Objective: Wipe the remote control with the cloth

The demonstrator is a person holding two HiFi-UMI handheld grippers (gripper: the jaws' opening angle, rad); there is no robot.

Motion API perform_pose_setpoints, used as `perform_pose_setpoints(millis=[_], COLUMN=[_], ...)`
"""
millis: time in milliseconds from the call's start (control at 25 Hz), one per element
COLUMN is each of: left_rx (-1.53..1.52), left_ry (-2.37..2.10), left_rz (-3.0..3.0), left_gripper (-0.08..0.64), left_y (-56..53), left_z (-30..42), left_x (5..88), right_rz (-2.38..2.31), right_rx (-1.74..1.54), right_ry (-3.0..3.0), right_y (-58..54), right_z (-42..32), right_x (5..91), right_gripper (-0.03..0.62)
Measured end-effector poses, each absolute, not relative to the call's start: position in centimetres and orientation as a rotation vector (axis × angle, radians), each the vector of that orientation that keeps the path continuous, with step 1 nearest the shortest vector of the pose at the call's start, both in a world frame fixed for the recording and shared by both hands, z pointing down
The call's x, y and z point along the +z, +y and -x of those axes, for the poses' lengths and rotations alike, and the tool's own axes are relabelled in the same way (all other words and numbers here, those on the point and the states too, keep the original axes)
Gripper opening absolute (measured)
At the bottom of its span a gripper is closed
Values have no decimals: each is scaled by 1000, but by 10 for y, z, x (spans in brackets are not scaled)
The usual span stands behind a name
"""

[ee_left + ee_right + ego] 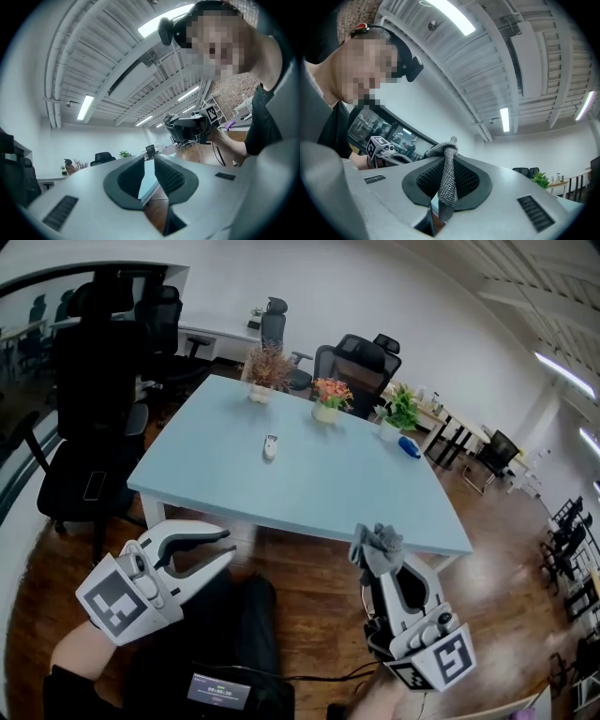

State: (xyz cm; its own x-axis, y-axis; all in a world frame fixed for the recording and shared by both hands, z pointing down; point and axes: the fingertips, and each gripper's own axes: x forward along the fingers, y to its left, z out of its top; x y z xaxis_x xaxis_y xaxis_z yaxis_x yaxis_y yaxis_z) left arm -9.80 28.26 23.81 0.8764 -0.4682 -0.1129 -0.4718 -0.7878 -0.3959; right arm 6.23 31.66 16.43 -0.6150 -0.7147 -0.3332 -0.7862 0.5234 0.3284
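task barely begun by our read: the right gripper point(379, 566) is clamped on the grey cloth point(378, 546), which sticks up bunched from between its pads with a tail hanging below, so the cloth is in hand. the left gripper point(231, 547) has its jaws nearly together with only a thin slit between the pads and nothing in it. both grippers hang over the wood floor, short of the near edge of the light blue table point(309, 493), not over it yet. the remote control point(270, 446) lies alone on the table top, about mid-way along, closer to the far edge where three potted plants point(329, 397) stand, well apart from both grippers. it's small in the head view, so we can't tell which face is up. no wiping contact yet. left to do: get to the table, bring the cloth onto the remote, probably steady it with the empty left gripper, then wipe.
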Motion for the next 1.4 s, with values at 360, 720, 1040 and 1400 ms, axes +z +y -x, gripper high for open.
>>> perform_pose_setpoints(millis=[360, 720, 1040, 1400], left_rx=[-53, -24, -31, -49], left_ry=[732, 693, 656, 647], left_rz=[2661, 2624, 2602, 2586], left_gripper=[58, 58, 58, 58], left_y=[397, 515, 572, 615], left_z=[166, 195, 195, 197], left_x=[259, 247, 258, 252], right_rz=[1277, 1261, 1230, 1197], right_rx=[711, 748, 776, 826], right_ry=[2626, 2694, 2647, 2696], right_y=[438, 561, 618, 662], right_z=[13, 53, 73, 89], right_x=[181, 196, 190, 190], right_gripper=[28, 28, 29, 28])
